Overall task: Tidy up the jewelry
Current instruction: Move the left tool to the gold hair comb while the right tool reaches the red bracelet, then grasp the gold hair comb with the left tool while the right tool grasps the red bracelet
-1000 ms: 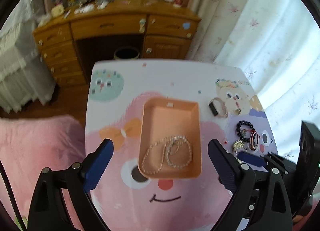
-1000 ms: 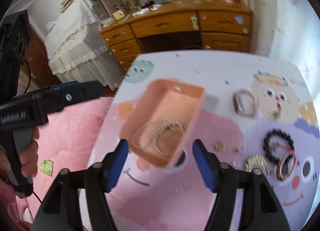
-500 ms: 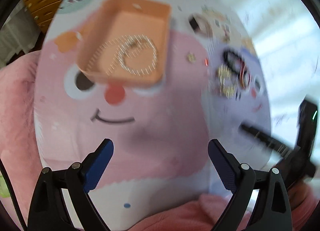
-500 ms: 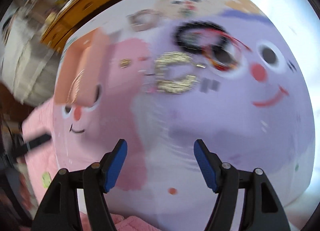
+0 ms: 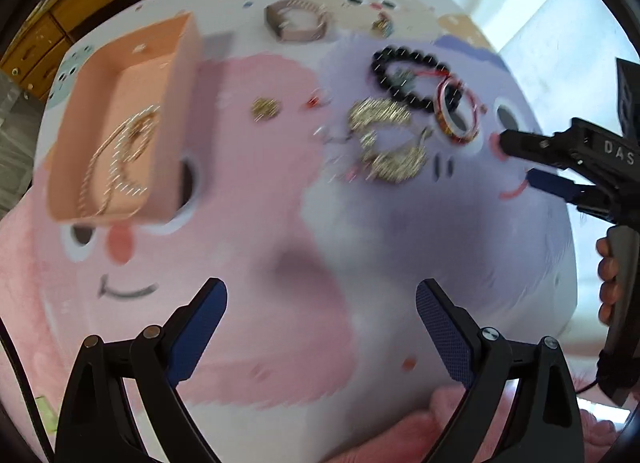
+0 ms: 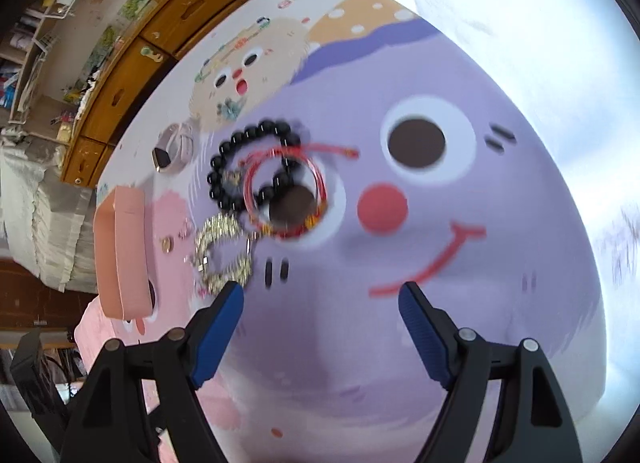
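An orange tray (image 5: pixel 120 119) with a pearl necklace (image 5: pixel 116 159) in it sits on the cartoon table top (image 5: pixel 320 247) at the left; its wall shows in the right wrist view (image 6: pixel 122 251). A black bead bracelet (image 6: pixel 240 155), a red bangle (image 6: pixel 286 199) and a gold chain bracelet (image 6: pixel 220 259) lie together; they also show in the left wrist view: beads (image 5: pixel 404 63), bangle (image 5: pixel 458 115), gold chain (image 5: pixel 384 139). A grey watch (image 5: pixel 296 21) lies farther back. My left gripper (image 5: pixel 320 323) is open and empty. My right gripper (image 6: pixel 320 323) is open and empty, just short of the gold chain.
A small gold earring (image 5: pixel 264 109) and a tiny red ring (image 5: pixel 316 101) lie between tray and bracelets. A wooden desk with drawers (image 6: pixel 132 67) stands behind the table. White curtains (image 6: pixel 520 23) hang at the right. Pink bedding (image 5: pixel 480 423) lies under the near table edge.
Both grippers have swung down and to the right, from above the tray toward the jewelry pile. The right gripper has come closer to the bracelets. Both stay open.
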`<state>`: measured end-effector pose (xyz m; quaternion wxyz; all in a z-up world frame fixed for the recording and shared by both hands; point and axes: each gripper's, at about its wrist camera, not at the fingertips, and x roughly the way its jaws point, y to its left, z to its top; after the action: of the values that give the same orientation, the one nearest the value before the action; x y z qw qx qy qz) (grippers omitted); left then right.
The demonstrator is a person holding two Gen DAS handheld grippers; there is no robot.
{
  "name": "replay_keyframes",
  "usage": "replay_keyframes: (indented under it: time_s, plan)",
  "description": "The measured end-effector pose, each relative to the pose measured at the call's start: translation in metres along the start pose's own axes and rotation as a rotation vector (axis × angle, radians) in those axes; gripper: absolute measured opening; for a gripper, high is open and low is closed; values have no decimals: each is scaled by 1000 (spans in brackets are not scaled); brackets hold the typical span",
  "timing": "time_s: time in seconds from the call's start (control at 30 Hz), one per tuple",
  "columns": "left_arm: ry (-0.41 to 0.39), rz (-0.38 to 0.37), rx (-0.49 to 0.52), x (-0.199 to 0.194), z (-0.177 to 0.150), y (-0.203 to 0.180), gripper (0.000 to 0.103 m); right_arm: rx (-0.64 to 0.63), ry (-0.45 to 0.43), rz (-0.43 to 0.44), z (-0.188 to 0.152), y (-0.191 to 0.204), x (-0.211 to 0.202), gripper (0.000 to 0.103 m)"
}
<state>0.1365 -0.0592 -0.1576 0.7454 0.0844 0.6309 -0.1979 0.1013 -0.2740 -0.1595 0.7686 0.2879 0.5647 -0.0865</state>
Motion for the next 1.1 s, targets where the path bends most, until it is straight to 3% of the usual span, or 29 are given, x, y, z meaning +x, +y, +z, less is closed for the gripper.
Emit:
replay_keyframes:
  time_s: [0.27, 0.53, 0.7, 0.83, 0.97, 1.1]
  plan:
    - [-227, 76, 145, 22, 17, -38, 94, -338, 4, 3, 24, 16, 18, 81]
    - [-288, 67, 227, 38, 34, -53, 94, -729, -47, -22, 23, 32, 29, 81]
    - [-313, 80, 284, 46, 42, -58, 94, -763, -20, 0, 24, 31, 39, 81]
    - [-315, 81, 325, 54, 48, -59, 84, -778, -59, -11, 26, 32, 43, 81]
    - [-293, 12, 311, 55, 55, -56, 71, -806, -75, 11, 27, 34, 44, 81]
    - [-289, 11, 300, 56, 58, -56, 69, -824, -91, 8, 28, 36, 45, 81]
